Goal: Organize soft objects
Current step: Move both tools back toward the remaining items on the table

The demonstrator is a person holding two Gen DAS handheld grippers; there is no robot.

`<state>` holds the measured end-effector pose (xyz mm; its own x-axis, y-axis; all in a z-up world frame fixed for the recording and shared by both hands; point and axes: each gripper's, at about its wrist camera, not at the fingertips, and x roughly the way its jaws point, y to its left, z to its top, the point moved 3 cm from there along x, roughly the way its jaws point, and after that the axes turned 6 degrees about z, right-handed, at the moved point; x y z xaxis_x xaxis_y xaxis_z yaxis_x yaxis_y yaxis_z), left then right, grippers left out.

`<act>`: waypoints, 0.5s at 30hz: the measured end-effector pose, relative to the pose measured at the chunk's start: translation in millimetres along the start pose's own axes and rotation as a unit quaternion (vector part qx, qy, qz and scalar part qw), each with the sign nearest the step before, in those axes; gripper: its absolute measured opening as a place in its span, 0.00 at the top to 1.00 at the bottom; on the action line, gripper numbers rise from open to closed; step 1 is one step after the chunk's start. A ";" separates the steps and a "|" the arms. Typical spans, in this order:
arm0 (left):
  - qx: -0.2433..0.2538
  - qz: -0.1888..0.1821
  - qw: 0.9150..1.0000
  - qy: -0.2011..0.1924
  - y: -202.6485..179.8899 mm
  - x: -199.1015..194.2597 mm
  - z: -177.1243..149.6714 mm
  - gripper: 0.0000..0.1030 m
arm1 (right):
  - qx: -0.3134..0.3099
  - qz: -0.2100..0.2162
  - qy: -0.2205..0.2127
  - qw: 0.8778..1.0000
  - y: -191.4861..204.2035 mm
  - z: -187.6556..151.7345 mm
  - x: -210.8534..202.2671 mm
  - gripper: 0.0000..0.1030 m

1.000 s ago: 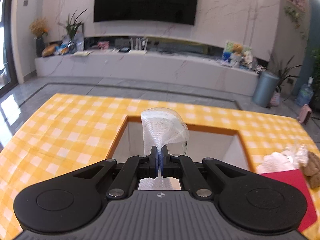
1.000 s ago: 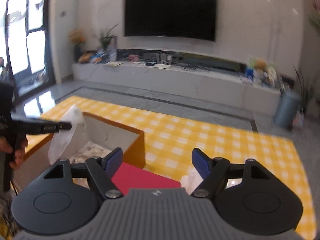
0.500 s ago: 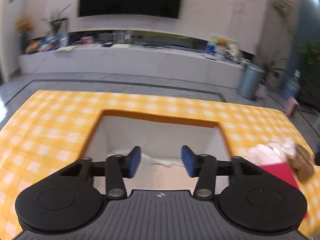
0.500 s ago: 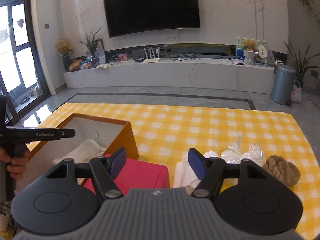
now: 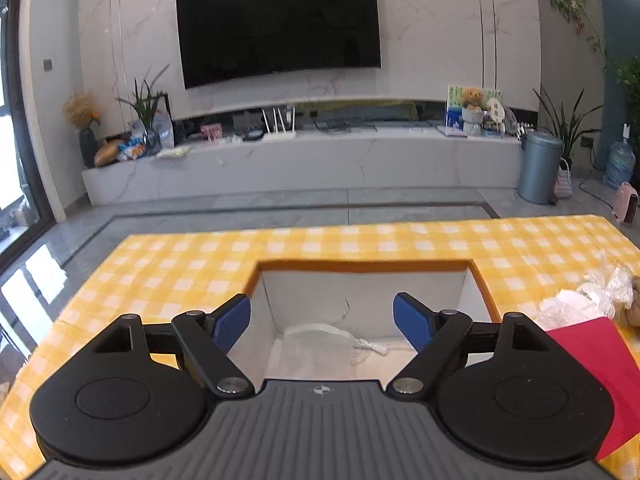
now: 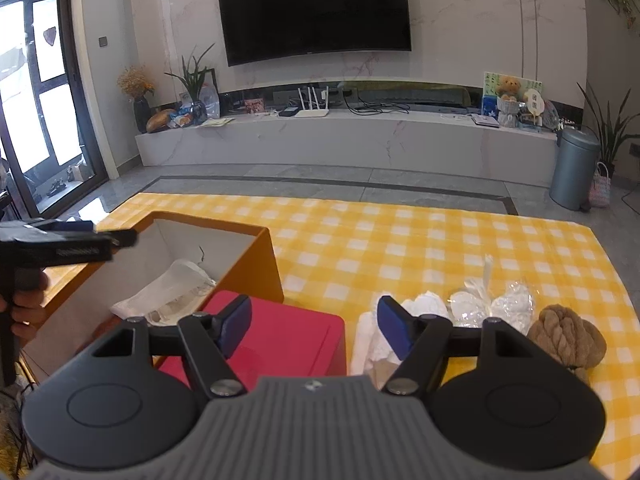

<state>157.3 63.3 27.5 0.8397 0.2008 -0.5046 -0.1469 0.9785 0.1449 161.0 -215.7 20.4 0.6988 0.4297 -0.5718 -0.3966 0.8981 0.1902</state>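
Left gripper [image 5: 322, 322] spread empty over orange box [image 5: 364, 266], white mesh bag [image 5: 328, 334] inside, right gripper [image 6: 315, 328] apart above red box [image 6: 288, 336], rope ball [image 6: 568, 338] nearby

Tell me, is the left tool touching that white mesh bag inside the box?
Apart. In the left wrist view the left gripper is open with bare fingers, while the white mesh bag lies below on the box floor.

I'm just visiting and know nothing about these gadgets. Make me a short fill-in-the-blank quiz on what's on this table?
1. The white mesh bag lies inside the ___ box.
2. Both the left hand-held gripper and the right hand-held gripper are ___.
3. The brown rope knot rests on a ___ and white checked tablecloth.

Missing words: orange; open; yellow
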 end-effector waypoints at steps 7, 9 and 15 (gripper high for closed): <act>-0.021 0.000 1.000 -0.014 3.4 -19.8 8.3 0.07 | 0.016 -0.015 0.001 1.000 -11.1 0.1 0.7 0.27; -0.027 -0.005 0.999 -0.021 3.1 -26.0 12.7 0.07 | 0.021 -0.020 -0.001 1.000 -14.0 1.6 -3.1 0.27; -0.028 -0.042 0.998 -0.028 -10.0 -47.4 18.1 0.07 | 0.019 -0.033 0.018 0.999 -32.7 -5.9 -14.6 0.23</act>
<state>128.4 43.1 65.3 0.8784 0.1156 -0.4638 -0.1014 0.9933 0.0556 160.2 -251.9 17.8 0.7010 0.3671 -0.6115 -0.3272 0.9273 0.1817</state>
